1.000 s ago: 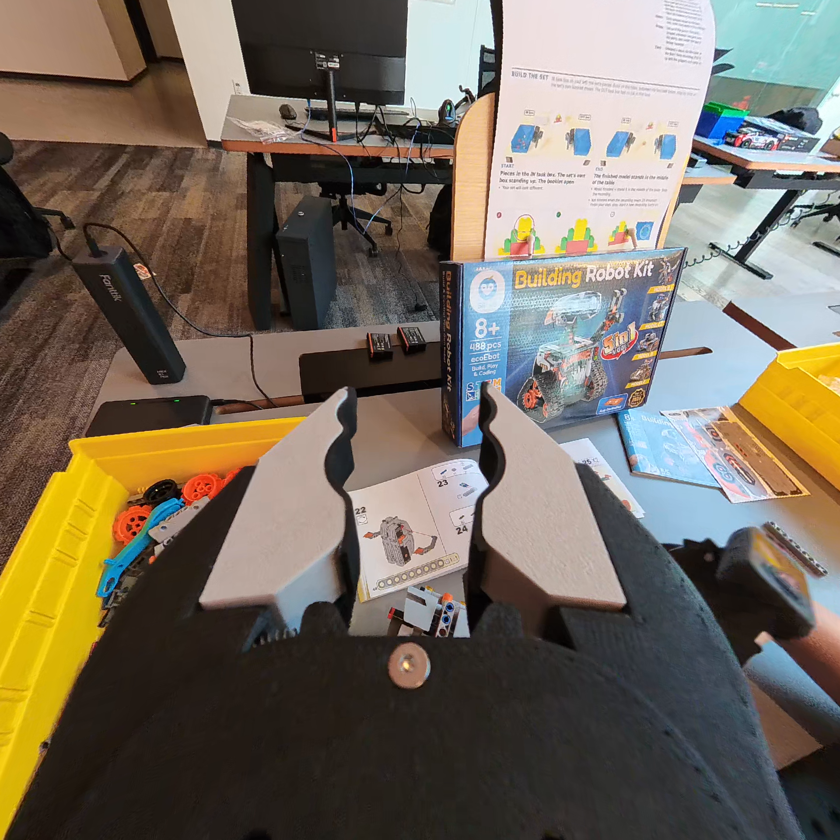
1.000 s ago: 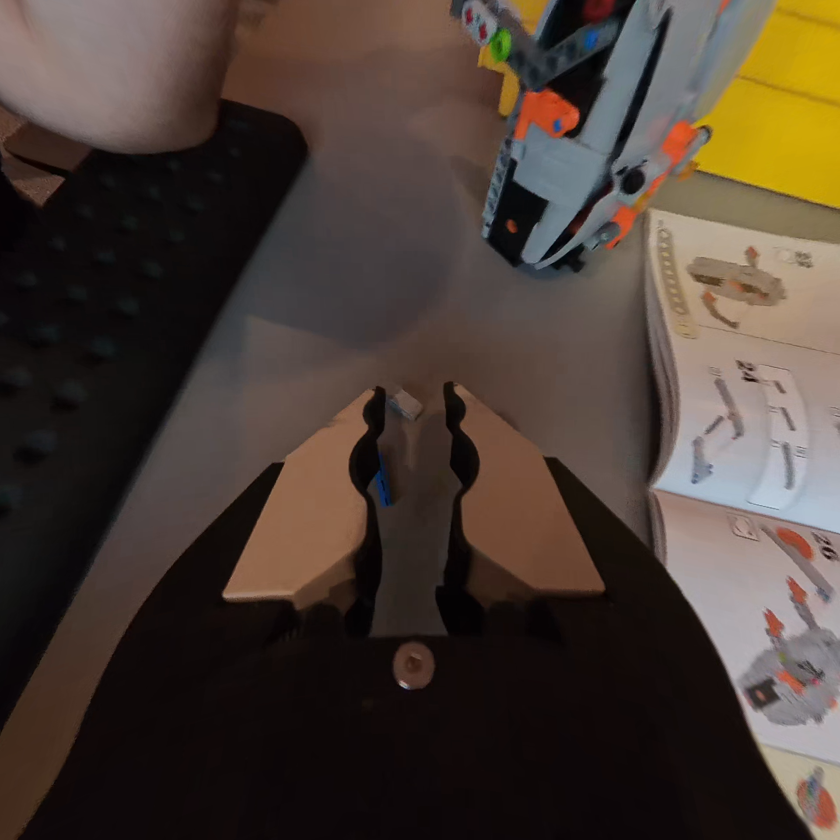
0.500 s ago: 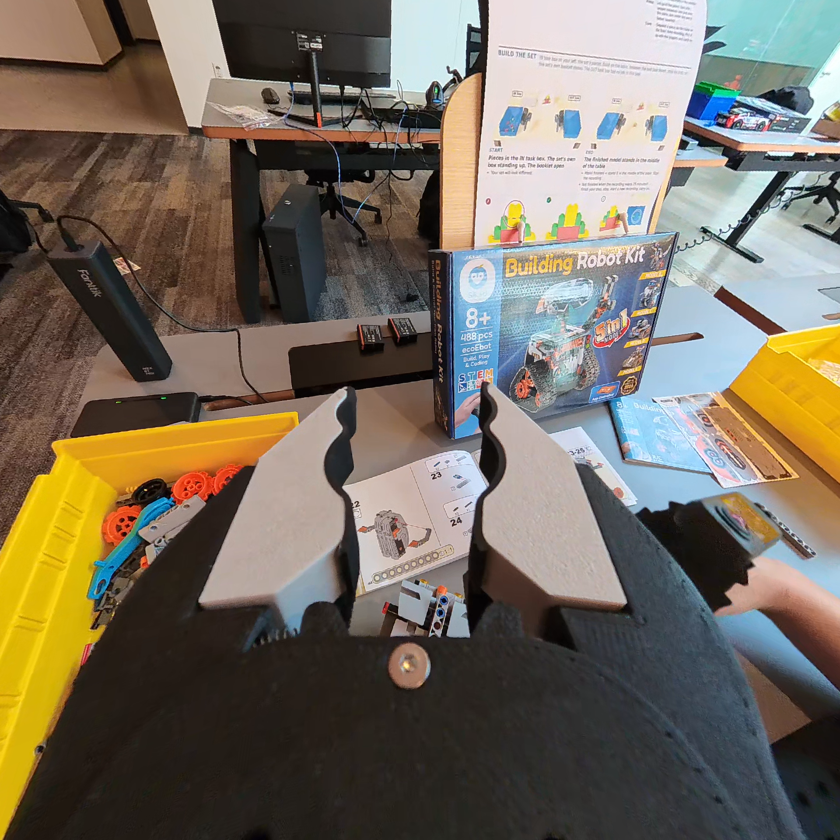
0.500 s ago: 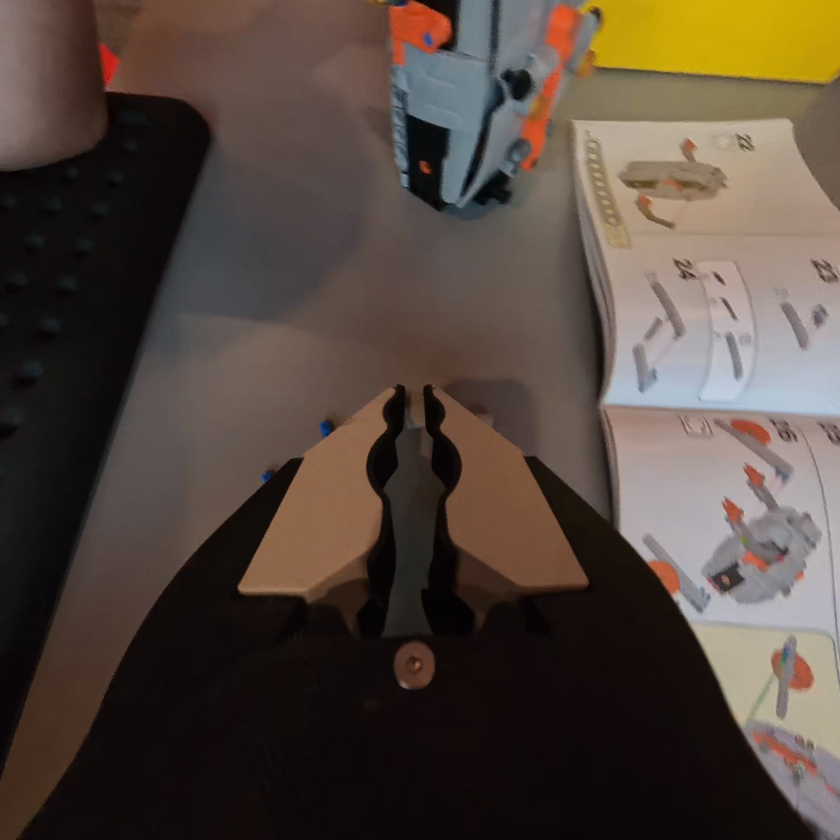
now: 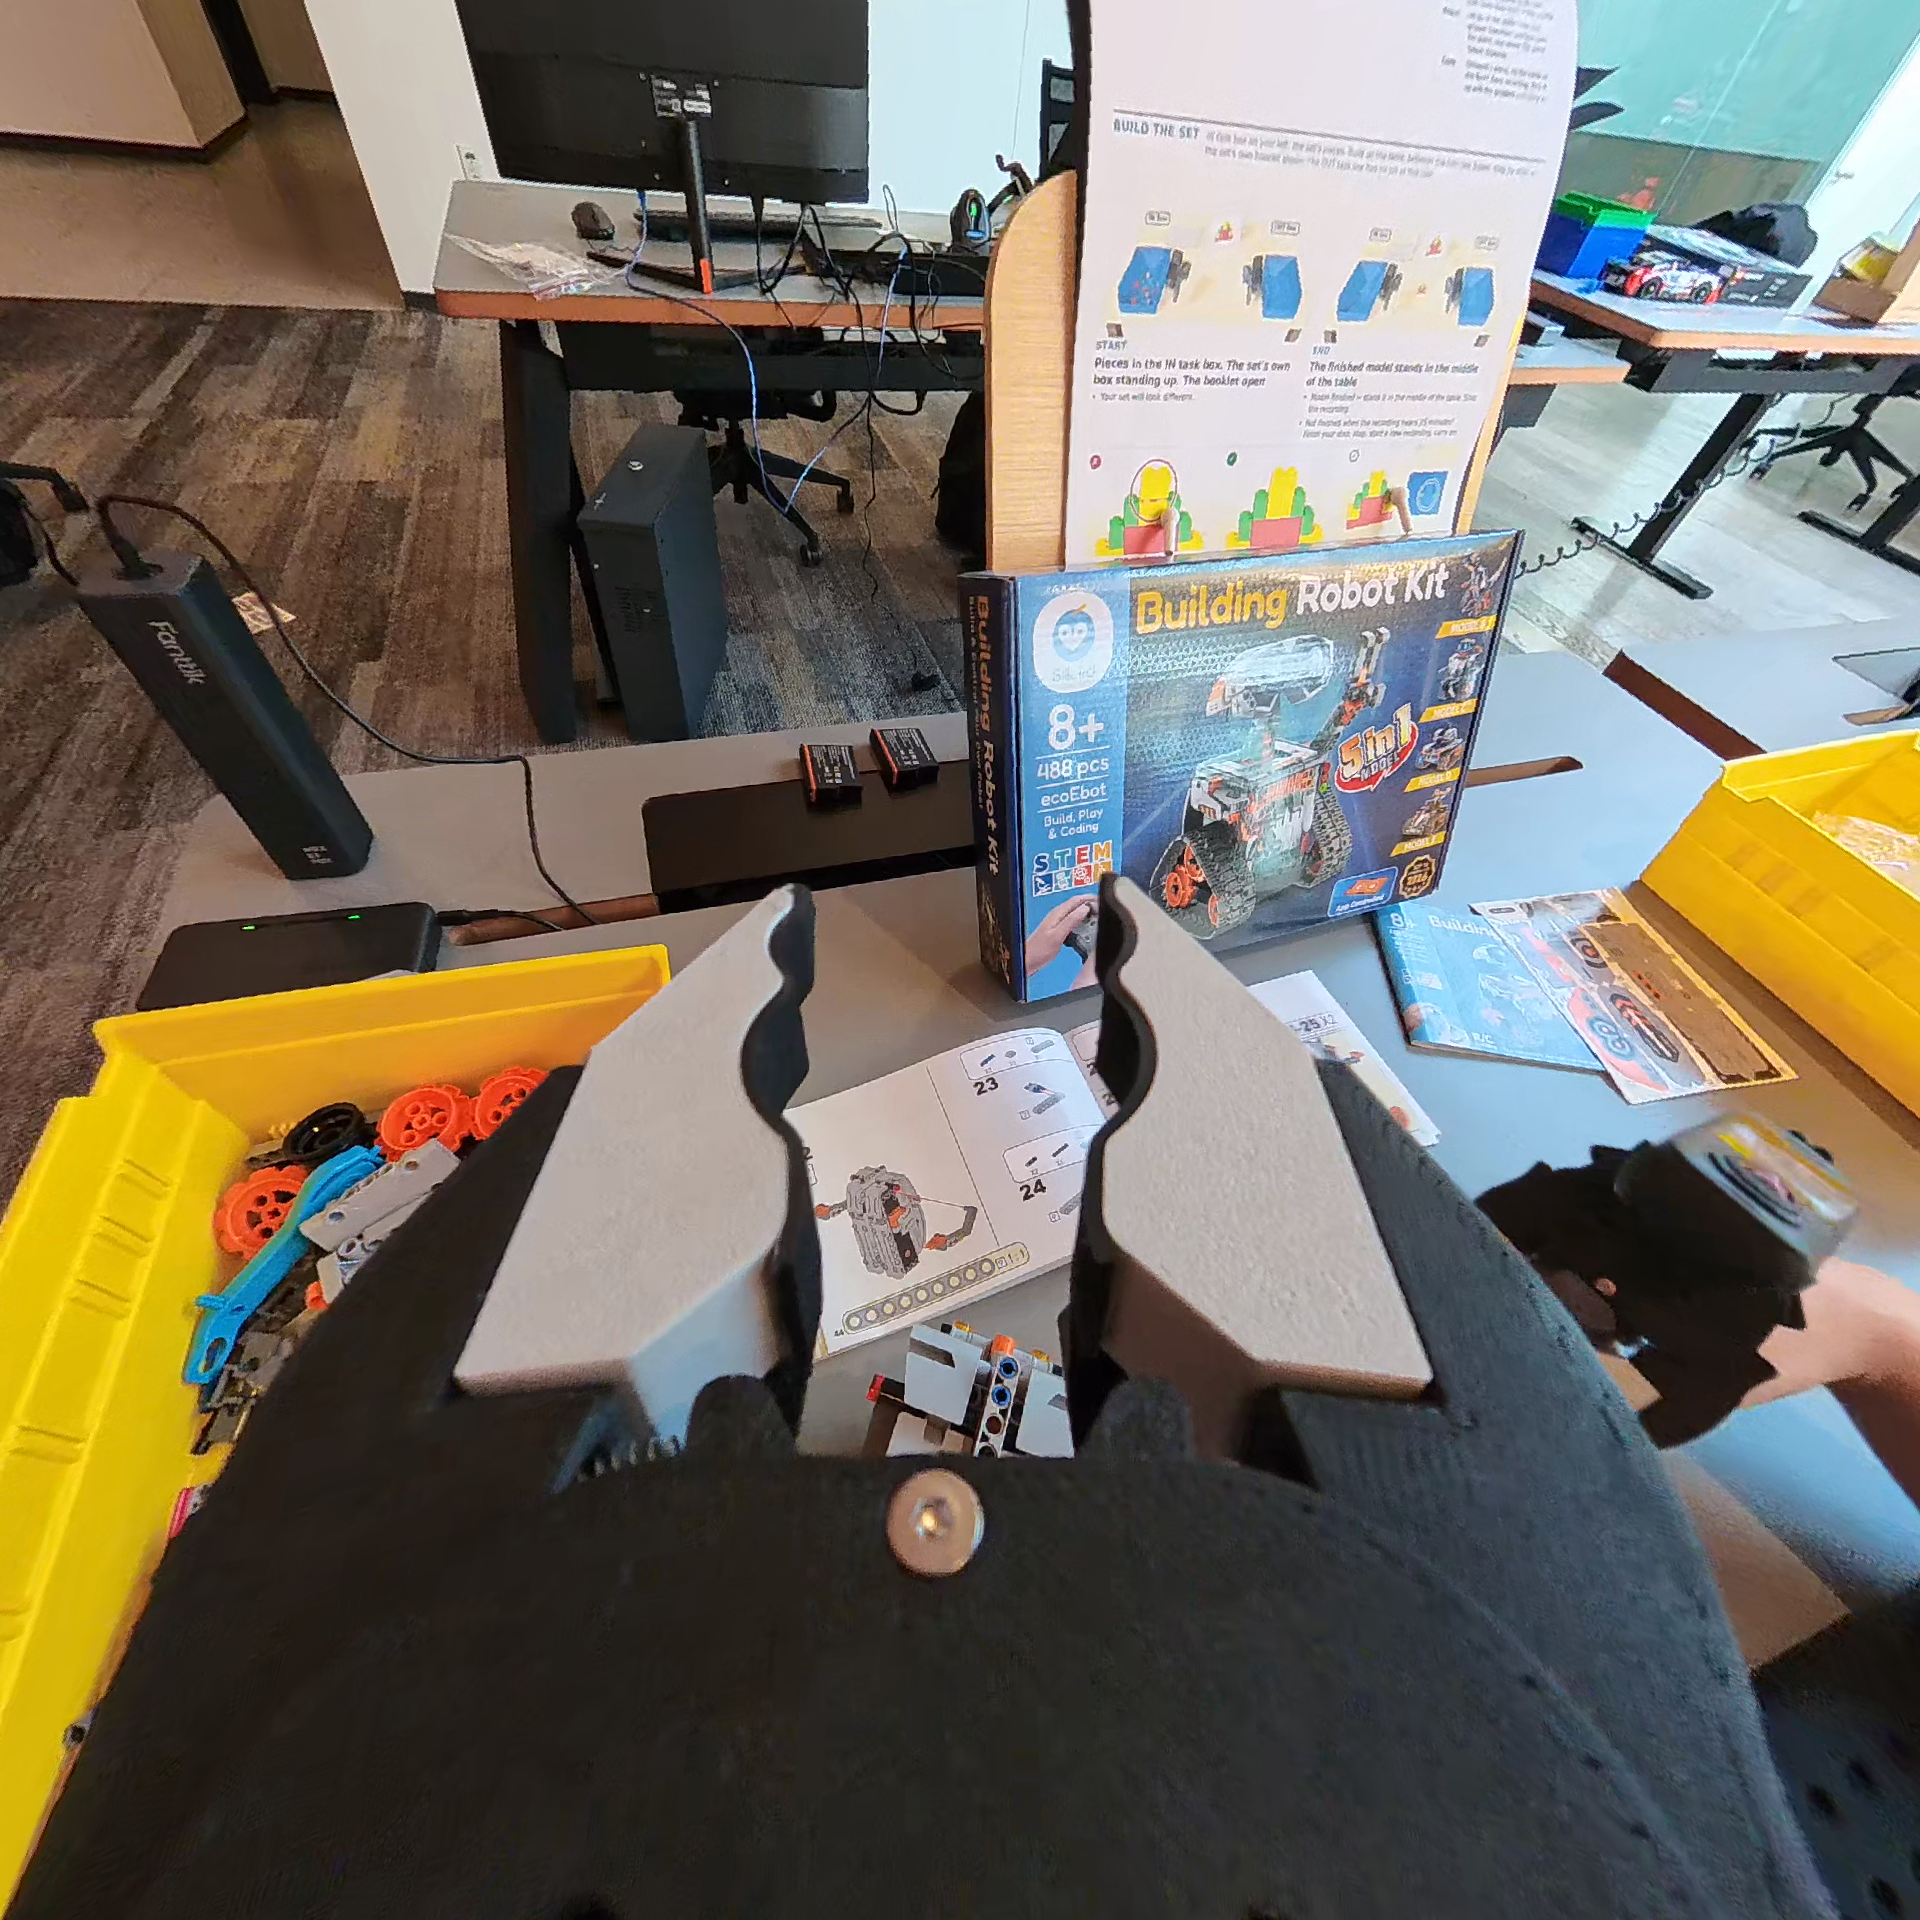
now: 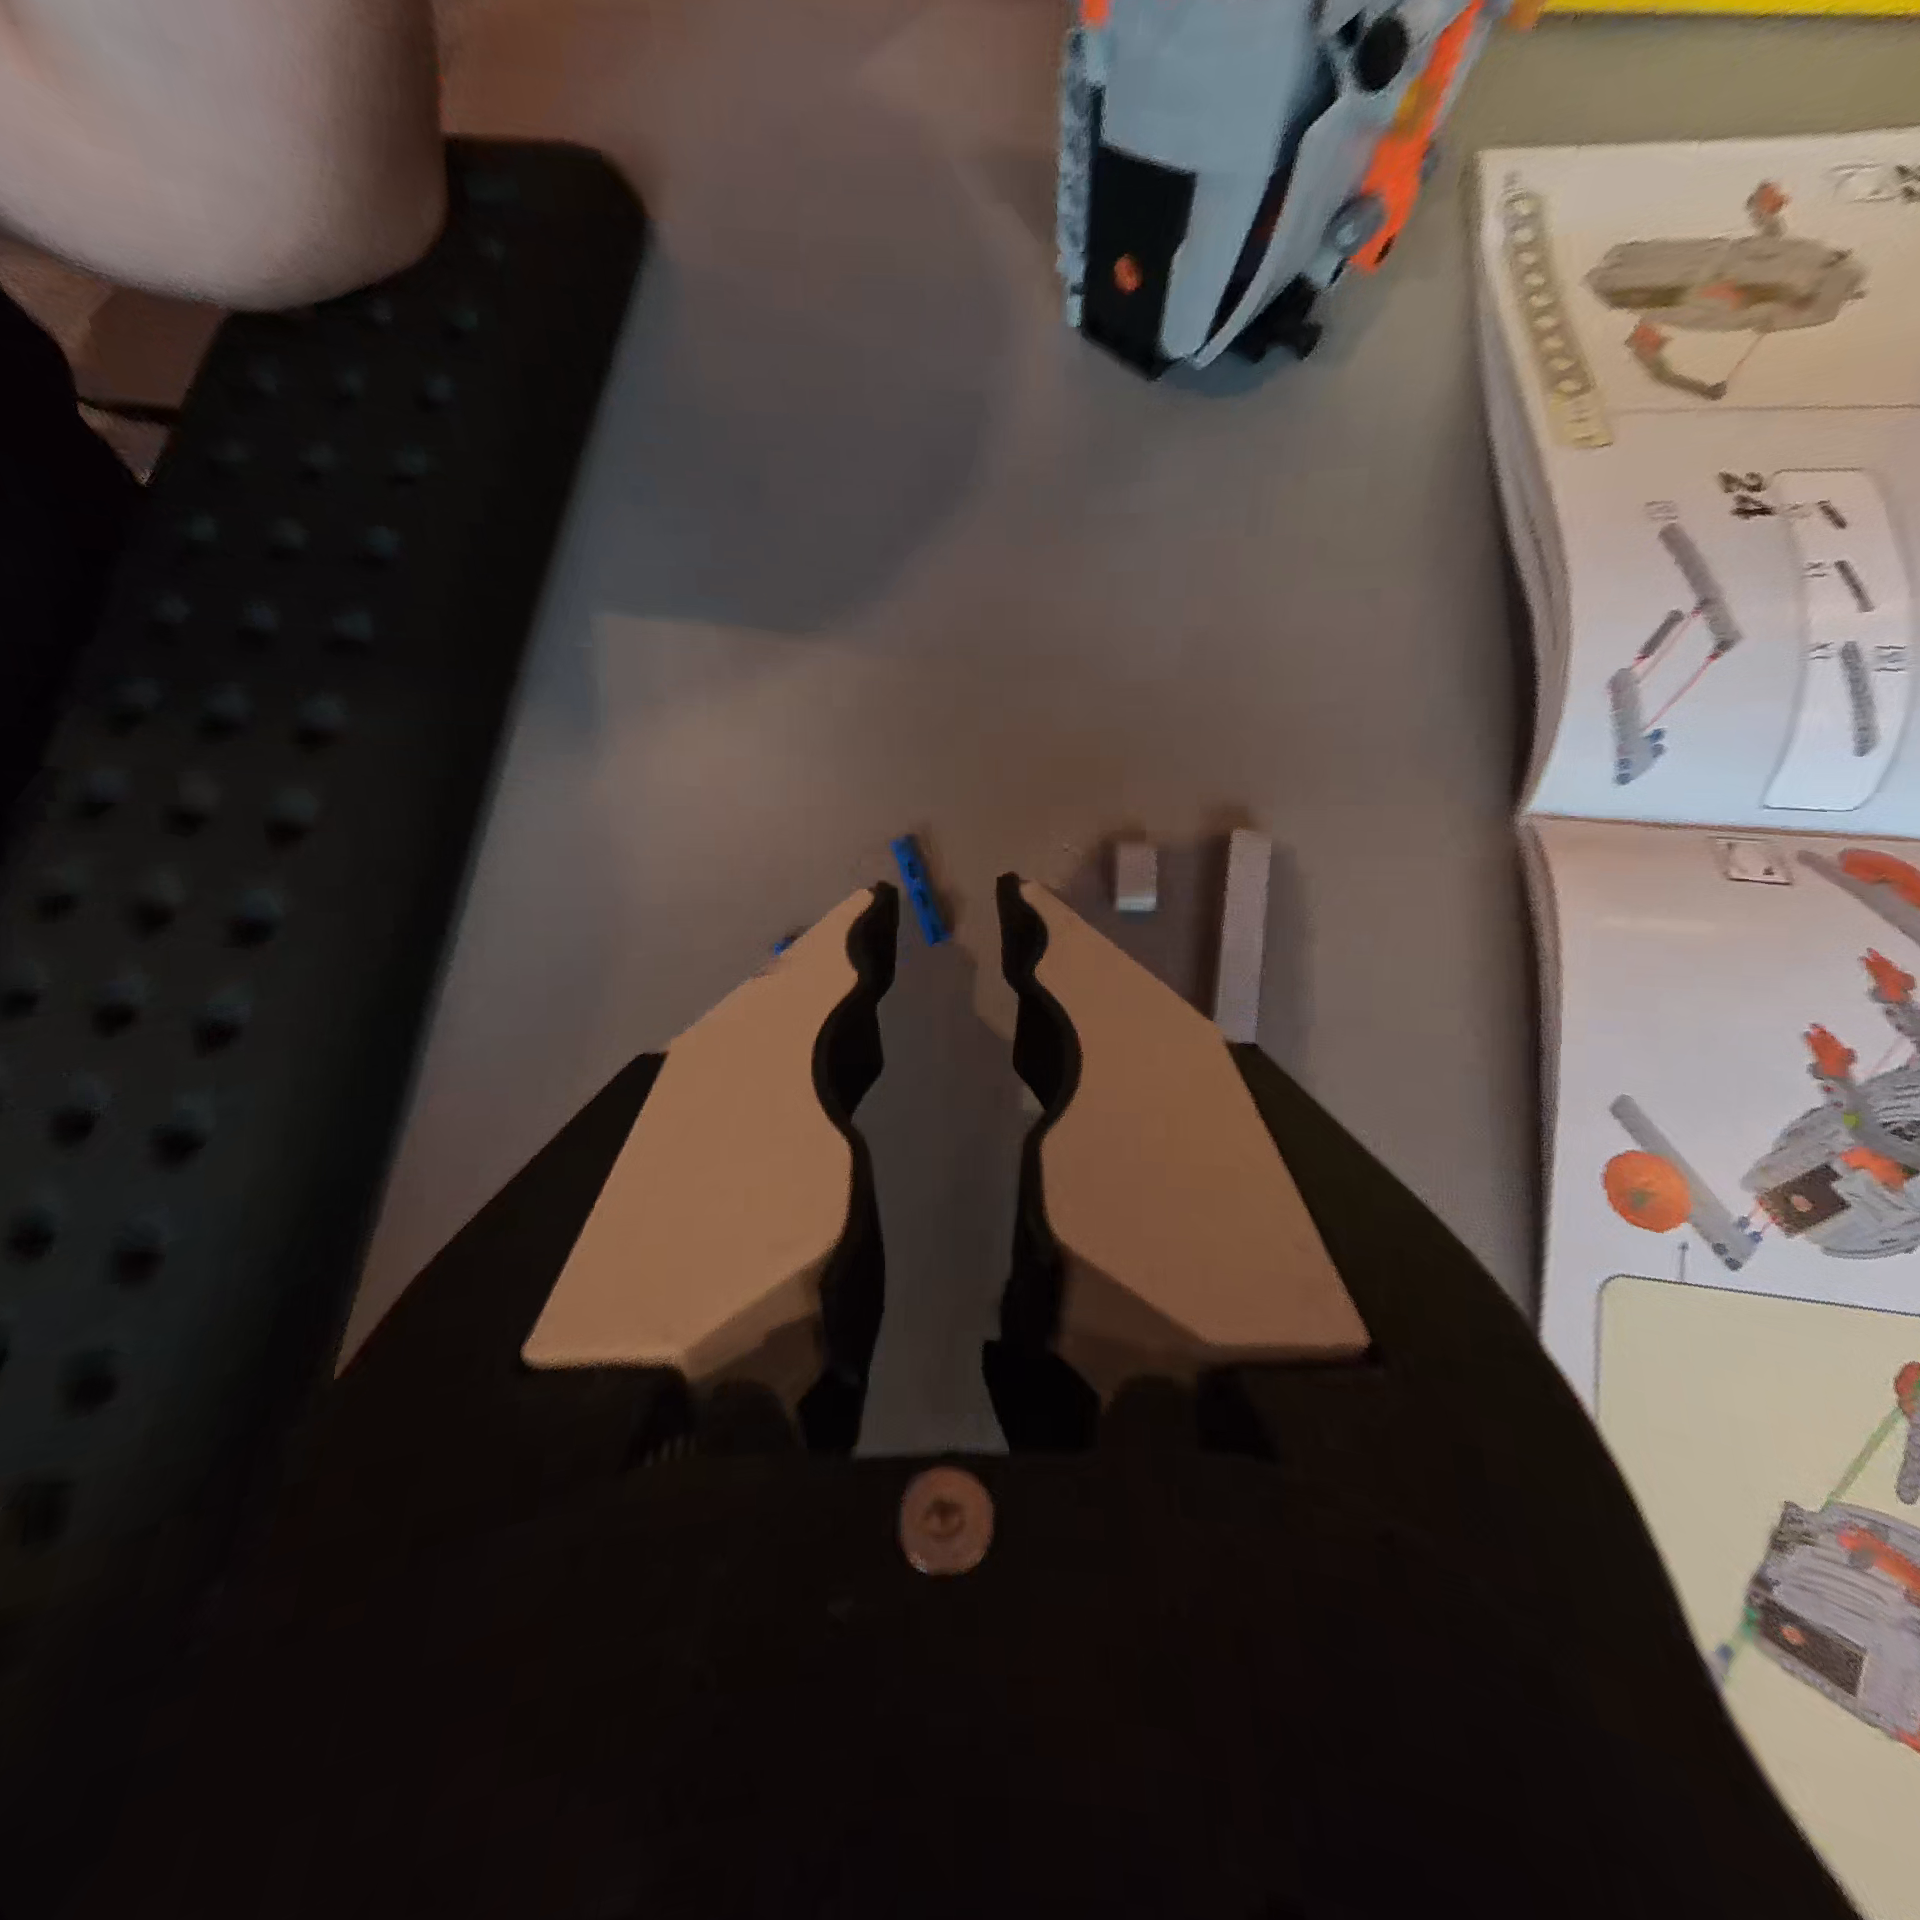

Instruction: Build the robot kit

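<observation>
Left wrist view: raised above the near edge of the grey table [image 5: 1558,810], facing level across it toward the upright kit box [image 5: 1247,758] at the far edge and the office beyond. Right wrist view: pressed close over the tabletop [image 6: 831,520], tilted steeply down, taking in only a small patch. Shared by both: the open instruction booklet [image 5: 966,1164] [image 6: 1714,623] and the partly built grey-and-orange model [image 5: 977,1387] [image 6: 1226,187].
</observation>
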`<state>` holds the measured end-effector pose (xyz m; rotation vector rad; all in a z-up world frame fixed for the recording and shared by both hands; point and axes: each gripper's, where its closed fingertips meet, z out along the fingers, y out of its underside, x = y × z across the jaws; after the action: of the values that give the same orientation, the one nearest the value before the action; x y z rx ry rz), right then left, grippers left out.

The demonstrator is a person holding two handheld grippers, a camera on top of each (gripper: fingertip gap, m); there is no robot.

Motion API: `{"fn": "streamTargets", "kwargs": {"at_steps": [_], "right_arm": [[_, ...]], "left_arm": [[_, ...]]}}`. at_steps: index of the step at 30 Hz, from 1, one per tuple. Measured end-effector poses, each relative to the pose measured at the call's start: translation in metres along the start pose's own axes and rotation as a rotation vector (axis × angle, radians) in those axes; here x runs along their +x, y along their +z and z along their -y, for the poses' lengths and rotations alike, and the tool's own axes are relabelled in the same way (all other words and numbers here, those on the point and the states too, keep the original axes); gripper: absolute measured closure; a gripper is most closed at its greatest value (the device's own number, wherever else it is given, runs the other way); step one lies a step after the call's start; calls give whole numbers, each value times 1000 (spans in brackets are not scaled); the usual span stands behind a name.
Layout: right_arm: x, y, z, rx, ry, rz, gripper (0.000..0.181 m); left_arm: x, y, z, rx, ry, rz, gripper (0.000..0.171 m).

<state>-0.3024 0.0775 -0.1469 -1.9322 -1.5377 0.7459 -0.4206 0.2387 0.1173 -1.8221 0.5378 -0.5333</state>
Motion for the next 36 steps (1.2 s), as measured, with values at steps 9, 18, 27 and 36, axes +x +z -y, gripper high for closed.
{"fn": "streamTargets", "kwargs": {"at_steps": [9, 18, 27, 36], "right_arm": [[-8, 20, -7, -30, -69, 22, 170], [17, -1, -16, -12, -16, -72, 177], [-23, -5, -7, -16, -59, 86, 163], [-21, 3, -23, -108, -100, 67, 178]], "left_arm": [[4, 1, -1, -8, 13, -8, 119], [6, 0, 0, -7, 19, -10, 119], [4, 3, -4, -26, 33, 12, 118], [6, 6, -7, -46, 33, -1, 118]]}}
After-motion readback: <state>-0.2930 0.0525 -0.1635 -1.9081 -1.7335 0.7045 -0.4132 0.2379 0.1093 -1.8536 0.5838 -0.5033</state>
